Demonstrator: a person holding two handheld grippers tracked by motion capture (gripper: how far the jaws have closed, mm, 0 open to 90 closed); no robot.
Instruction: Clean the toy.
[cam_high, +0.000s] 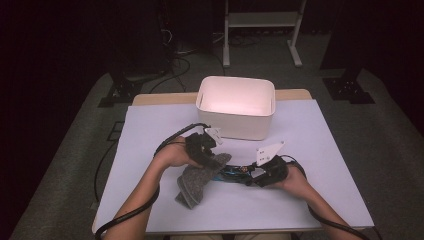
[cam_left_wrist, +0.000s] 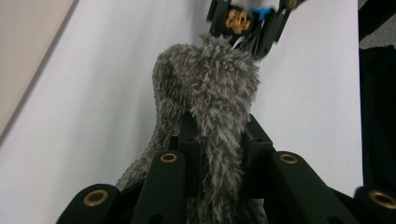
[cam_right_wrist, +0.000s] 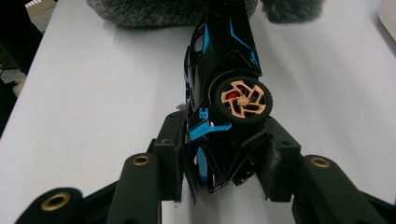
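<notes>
A grey fuzzy cloth pouch (cam_high: 196, 181) lies on the white table near the front middle. My left gripper (cam_high: 214, 161) is shut on its upper end, and the fluffy grey fabric (cam_left_wrist: 210, 98) bulges up between the jaws in the left gripper view. A black toy car with blue trim (cam_high: 235, 171) sticks out of the pouch's mouth to the right. My right gripper (cam_high: 256, 176) is shut on the car's rear (cam_right_wrist: 219, 140), tipped on its side with a gold-spoked wheel (cam_right_wrist: 243, 99) showing. The car's front end is hidden inside the pouch (cam_right_wrist: 154, 11).
A white rectangular bin (cam_high: 236, 106) stands open behind the grippers, near the table's far edge. A white sheet covers the table (cam_high: 320, 150). Black cables trail from both grippers along the person's forearms. A white frame's legs (cam_high: 260, 30) stand on the floor beyond.
</notes>
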